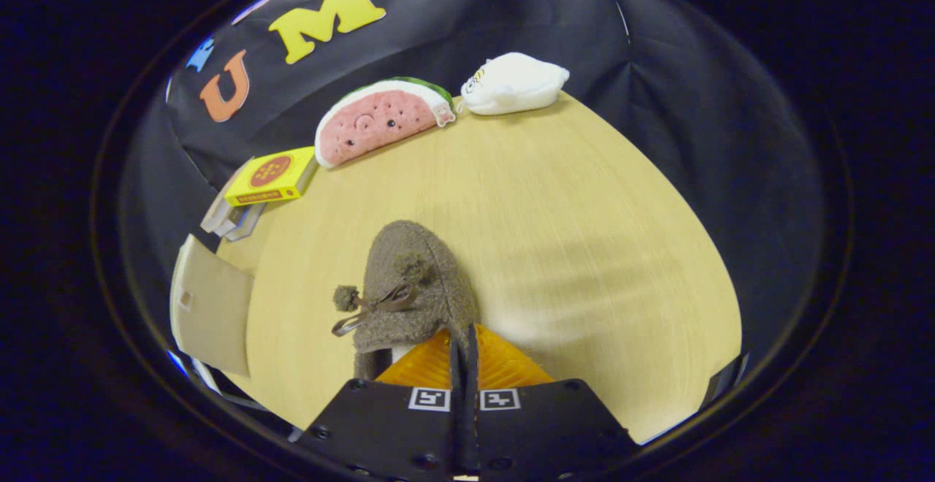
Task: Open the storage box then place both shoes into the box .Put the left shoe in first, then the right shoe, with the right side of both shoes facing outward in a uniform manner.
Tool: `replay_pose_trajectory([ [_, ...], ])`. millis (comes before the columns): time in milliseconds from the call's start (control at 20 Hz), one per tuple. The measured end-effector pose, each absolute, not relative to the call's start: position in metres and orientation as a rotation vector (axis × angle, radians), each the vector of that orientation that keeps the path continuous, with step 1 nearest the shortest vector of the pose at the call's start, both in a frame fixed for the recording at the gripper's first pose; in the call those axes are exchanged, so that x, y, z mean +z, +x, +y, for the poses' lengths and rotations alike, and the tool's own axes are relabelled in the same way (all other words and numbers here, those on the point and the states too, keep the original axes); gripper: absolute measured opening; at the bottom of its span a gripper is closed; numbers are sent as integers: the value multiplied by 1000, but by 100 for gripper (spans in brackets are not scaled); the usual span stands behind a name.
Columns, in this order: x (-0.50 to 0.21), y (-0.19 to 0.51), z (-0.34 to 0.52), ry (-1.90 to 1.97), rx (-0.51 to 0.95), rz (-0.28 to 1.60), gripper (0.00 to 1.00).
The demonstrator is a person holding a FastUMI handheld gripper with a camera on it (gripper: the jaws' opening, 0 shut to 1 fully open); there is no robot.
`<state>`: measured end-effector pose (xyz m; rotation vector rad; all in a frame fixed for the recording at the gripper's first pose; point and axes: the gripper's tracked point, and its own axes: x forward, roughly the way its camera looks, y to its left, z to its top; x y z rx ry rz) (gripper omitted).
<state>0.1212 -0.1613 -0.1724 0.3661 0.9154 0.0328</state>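
Note:
A brown fuzzy shoe [418, 286] with a small bow and two pom-poms points away from me over the wooden table [584, 248]. My gripper [464, 354] is shut on the shoe's rear collar, with both fingers pressed together on the thin rim. The toe reaches out just ahead of the fingers. To the left of the shoe, at the table's edge, a beige panel [210, 314] of the storage box shows. The box's inside is hidden from me.
A watermelon-slice plush [380, 120] and a white plush [515, 84] lie at the table's far edge. A yellow carton [274, 175] rests on grey holders far left, beyond the beige panel. Bare tabletop stretches to the right of the shoe.

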Motion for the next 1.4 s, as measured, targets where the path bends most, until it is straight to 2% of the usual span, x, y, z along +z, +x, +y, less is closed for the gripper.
replay_pose_trajectory([
  [350, -88, 111, -84, 367, 81, 827, 0],
  [850, 41, 99, 157, 279, 245, 697, 0],
  [1150, 36, 103, 282, 370, 257, 716, 0],
  [1400, 2, 111, 317, 370, 148, 663, 0],
])
